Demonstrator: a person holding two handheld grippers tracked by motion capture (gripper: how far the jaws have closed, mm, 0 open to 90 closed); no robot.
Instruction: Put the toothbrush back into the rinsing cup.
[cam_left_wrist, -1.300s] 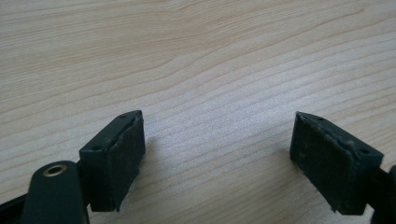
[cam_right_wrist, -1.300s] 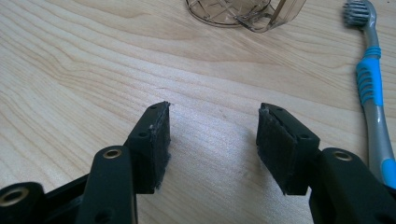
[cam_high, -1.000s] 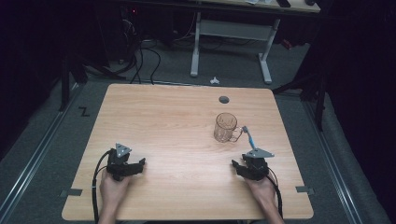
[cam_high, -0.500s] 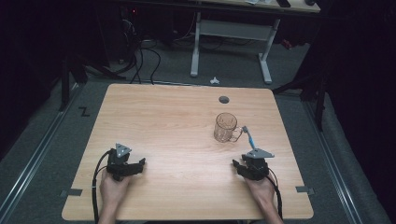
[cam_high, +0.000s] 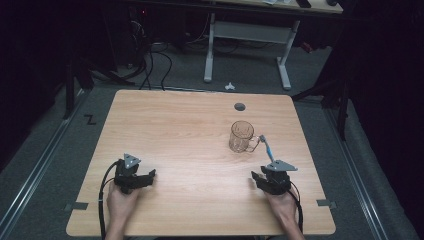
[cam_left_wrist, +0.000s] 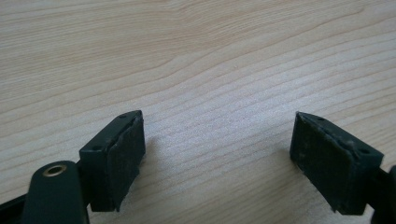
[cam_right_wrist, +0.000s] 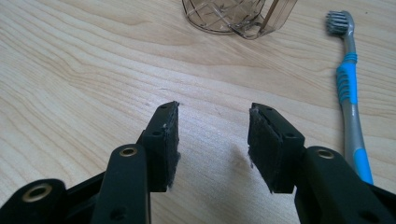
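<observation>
A clear glass mug (cam_high: 242, 136) with a handle stands upright on the right half of the wooden table (cam_high: 190, 130). Its base also appears as the mug (cam_right_wrist: 233, 16) at the top of the right gripper view. A blue and grey toothbrush (cam_high: 266, 148) lies flat just right of the mug; in the right gripper view the toothbrush (cam_right_wrist: 348, 88) runs along the right side, bristles away. My right gripper (cam_high: 260, 179) rests near the front right, open, nothing between its jaws (cam_right_wrist: 212, 140). My left gripper (cam_high: 149, 176) rests at the front left, open wide over bare wood (cam_left_wrist: 217, 149).
A round dark grommet hole (cam_high: 240, 106) sits near the table's far edge. Beyond the table stand a white desk frame (cam_high: 247, 35) and cables on the grey floor (cam_high: 160, 60). A small white object (cam_high: 230, 86) lies on the floor behind the table.
</observation>
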